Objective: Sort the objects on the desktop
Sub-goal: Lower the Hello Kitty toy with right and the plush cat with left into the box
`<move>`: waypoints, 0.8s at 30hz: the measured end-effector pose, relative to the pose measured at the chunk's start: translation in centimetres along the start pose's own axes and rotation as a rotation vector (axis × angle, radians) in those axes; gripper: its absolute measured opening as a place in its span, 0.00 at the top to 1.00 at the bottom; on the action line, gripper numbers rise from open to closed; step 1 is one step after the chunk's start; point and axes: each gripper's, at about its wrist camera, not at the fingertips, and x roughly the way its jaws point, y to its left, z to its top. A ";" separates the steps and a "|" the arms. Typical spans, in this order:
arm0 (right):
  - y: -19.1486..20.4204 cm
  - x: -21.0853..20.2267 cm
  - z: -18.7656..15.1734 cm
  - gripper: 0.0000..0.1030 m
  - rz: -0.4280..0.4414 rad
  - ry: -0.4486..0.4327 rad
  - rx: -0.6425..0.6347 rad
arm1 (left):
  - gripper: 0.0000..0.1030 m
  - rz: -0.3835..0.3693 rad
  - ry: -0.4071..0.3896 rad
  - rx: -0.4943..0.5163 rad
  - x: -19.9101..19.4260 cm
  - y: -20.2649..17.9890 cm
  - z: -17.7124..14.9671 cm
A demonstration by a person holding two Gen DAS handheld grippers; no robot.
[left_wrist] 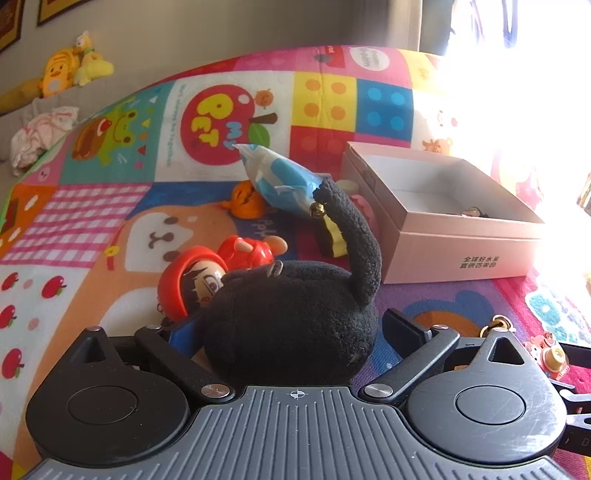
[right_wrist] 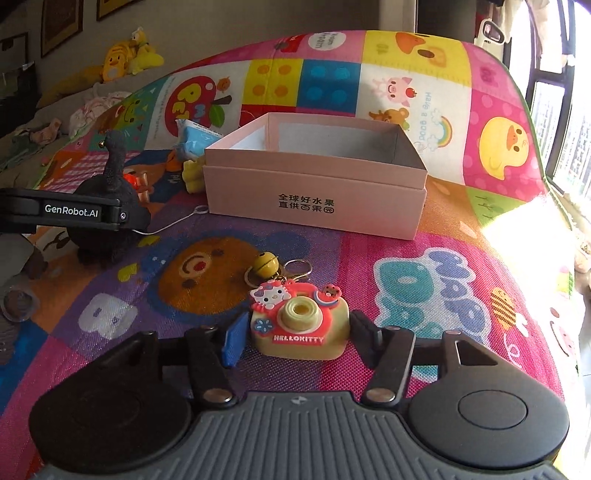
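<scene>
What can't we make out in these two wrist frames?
- Left wrist view: glare whites out the right side beyond the pink box.
- Left wrist view: the small dark item in the box is mostly hidden by the wall.
- Left wrist view: the black plush covers part of the red figurine.
- Right wrist view: the box floor is hidden by its front wall.

A home, most likely a child's bedroom or playroom. A bright patchwork play mat (right_wrist: 424, 240) printed with cartoon animals, apples and toy-brick squares fills most of both views. Yellow plush toys (right_wrist: 125, 55) lie piled at the upper left, with crumpled clothes (left_wrist: 40, 136) just below them. Framed pictures (right_wrist: 59, 22) hang on the wall along the top left edge, and a sunlit window (right_wrist: 561, 110) runs down the right side
</scene>
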 end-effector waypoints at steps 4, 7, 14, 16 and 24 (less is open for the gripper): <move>0.0 0.0 0.0 0.39 -0.001 -0.001 0.002 | 0.10 0.003 -0.008 0.032 -0.2 -0.5 -0.3; 0.0 0.0 0.0 0.39 -0.001 -0.002 0.002 | 0.11 -0.002 -0.009 0.051 -0.6 -0.7 -0.6; -0.5 -1.1 1.0 0.46 -0.004 0.014 -0.007 | 0.11 -0.099 -0.002 0.111 -4.0 -1.6 -1.6; -2.0 -3.3 2.8 0.46 0.005 -0.044 0.021 | 0.11 -0.147 -0.036 0.132 -5.6 -2.0 -0.6; -7.6 -12.9 10.2 0.46 -0.018 -0.356 0.093 | 0.11 -0.271 -0.230 0.188 -3.5 -7.3 11.0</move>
